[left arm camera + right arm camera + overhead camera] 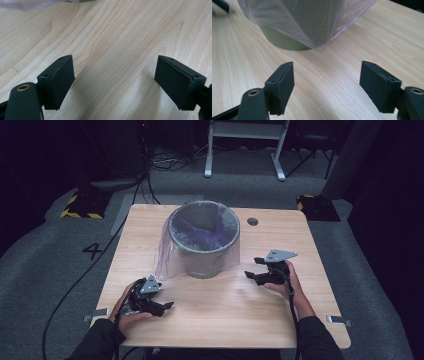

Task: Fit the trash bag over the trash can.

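Black jaws of the left gripper point(115, 82) stand wide apart with nothing between them, and its own view looks past them at bare pale wood grain. From above, that left gripper point(167, 305) sits low over the near left part of the table point(225, 320), held by the person's left hand point(127, 312), its jaws pointing toward the table's middle and well apart from the bin. The right gripper point(327, 86) is just as wide and just as empty; beyond its jaws the wood runs up to the base of the bin point(284, 41) and to the lower edge of the clear bag point(312, 22) that hangs down over the bin's outside and ends a little above the table. In the high view the right gripper point(252, 268) is held by the right hand point(287, 282) near the bin's right side, jaws turned toward it but not touching it. The bin point(202, 262), a round grey-green one, stands upright at the centre of the table toward the far edge. Its bag point(167, 255), thin and faintly purple, lines the inside, folds over the rim and drapes down the outside, flaring out farthest at the left, where the film reaches the tabletop. A small dark round hole point(252, 221) marks the tabletop just behind the bin to the right, and grey carpet point(60, 260) surrounds the table.
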The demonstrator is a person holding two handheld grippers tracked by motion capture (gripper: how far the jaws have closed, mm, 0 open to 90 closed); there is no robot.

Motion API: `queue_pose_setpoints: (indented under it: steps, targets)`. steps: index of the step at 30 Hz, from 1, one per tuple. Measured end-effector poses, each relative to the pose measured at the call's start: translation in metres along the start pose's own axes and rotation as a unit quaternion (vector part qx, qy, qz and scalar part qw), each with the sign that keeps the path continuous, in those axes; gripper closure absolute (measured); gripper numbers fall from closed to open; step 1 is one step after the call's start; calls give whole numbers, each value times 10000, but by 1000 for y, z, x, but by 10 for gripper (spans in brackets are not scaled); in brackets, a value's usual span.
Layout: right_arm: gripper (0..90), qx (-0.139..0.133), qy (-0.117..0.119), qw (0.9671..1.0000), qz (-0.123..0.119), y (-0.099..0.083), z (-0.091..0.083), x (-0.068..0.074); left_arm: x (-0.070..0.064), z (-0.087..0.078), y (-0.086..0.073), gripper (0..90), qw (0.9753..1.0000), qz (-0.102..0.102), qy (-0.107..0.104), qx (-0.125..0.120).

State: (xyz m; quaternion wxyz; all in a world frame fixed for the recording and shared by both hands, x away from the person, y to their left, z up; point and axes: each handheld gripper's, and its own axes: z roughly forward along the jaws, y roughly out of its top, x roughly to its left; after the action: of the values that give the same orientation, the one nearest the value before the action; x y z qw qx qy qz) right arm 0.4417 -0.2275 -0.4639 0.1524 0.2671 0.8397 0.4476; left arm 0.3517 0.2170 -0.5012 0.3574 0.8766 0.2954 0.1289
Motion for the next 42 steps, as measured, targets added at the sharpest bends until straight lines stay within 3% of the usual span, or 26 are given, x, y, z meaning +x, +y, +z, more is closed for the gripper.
queue_pose_setpoints:
  steps: [8, 10, 14, 19, 22, 30, 42]
  targets:
    - [205, -338, -77, 9993, 125, 11, -23, -1, 0, 2, -2, 149, 9999, -106, -56, -62]
    - [199, -371, -185, 9991, 23, 18, -27, 2, 0, 2, -2, 148, 9999, -113, -54, -58]
    - [199, -543, -139, 9984, -100, 36, -37, 6, 0, 2, -2, 148, 9999, -118, -49, -60]
    - [203, -687, -267, 9967, -344, 57, -46, 12, -1, 2, -2, 147, 9999, -120, -49, -62]
    - [206, -682, -414, 9958, -452, 69, -48, 15, 0, 2, -2, 147, 9999, -120, -52, -61]
    - [217, -1010, -335, 9931, -494, 99, -53, 19, 0, 2, -2, 147, 9999, -123, -50, -60]
    - [226, -1089, -250, 9926, -466, 132, -46, 22, 0, 2, -2, 146, 9999, -124, -51, -60]
